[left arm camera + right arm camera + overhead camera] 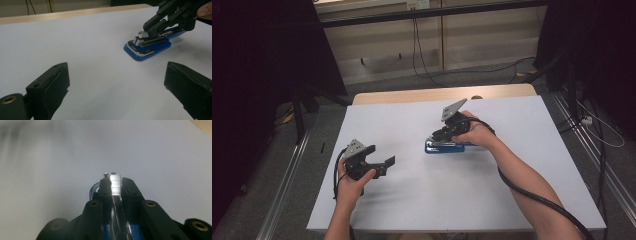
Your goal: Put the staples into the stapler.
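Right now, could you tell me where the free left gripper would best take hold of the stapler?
Probably the blue base of the stapler, across its narrow width at the rounded front end, coming from the left gripper side. It lies flat, and the right gripper already pinches the metal top.

White-topped table (492, 190) with a pale wooden strip exposed along its far edge, blue stapler (444, 147) laid flat directly on the white surface, set slightly right of the table's middle and nearer the wooden edge than the near edge.
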A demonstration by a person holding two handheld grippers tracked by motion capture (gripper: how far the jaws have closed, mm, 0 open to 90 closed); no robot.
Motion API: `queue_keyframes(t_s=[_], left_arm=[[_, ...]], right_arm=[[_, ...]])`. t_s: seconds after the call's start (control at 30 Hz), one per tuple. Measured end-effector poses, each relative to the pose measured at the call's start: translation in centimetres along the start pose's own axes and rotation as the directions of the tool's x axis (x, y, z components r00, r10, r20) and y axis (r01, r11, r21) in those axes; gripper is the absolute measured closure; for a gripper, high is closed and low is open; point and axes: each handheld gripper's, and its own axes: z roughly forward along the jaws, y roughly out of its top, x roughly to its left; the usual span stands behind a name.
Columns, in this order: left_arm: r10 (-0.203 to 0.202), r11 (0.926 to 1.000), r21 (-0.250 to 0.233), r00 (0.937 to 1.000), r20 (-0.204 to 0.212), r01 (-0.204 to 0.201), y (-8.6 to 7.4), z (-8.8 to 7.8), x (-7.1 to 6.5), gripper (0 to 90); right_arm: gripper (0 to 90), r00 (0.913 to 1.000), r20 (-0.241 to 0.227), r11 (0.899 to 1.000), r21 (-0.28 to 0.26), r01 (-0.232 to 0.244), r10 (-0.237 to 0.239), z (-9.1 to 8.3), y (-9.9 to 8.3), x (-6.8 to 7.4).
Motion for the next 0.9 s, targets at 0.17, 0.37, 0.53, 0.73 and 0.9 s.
queue_keyframes(t_s=[0.17, 0.37, 0.53, 0.73, 0.9], left_arm=[[-0.005, 1.0, -0.001, 1.0, 0.003, 0.005, -0.03, 0.08, -0.04, 6.4], [0.006, 1.0, 0.007, 1.0, 0.004, -0.006, -0.02, 0.13, -0.05, 6.4], [0.007, 0.9999, 0.01, 1.0, 0.003, -0.007, -0.03, 0.14, -0.08, 6.4], [0.008, 0.9999, 0.014, 1.0, 0.003, -0.008, -0.04, 0.15, -0.08, 6.4], [0.006, 0.9999, 0.014, 1.0, 0.004, -0.006, -0.07, 0.16, 0.02, 6.4]], right_arm=[[79.4, 1.0, 0.0, 1.0, 0.001, 0.0, 0.0, 0.06, -0.15, 0.01], [79.4, 0.9999, -0.007, 1.0, 0.001, 0.008, -0.008, 0.21, -0.38, 0.01], [79.4, 0.9999, -0.01, 1.0, -0.004, 0.006, -0.006, 0.2, -0.55, -0.04], [79.4, 0.9998, -0.012, 1.0, -0.005, 0.013, -0.013, 0.08, -0.44, -0.02], [79.4, 0.9997, -0.012, 1.0, 0.0, 0.02, -0.02, 0.24, -0.44, 0.12]])
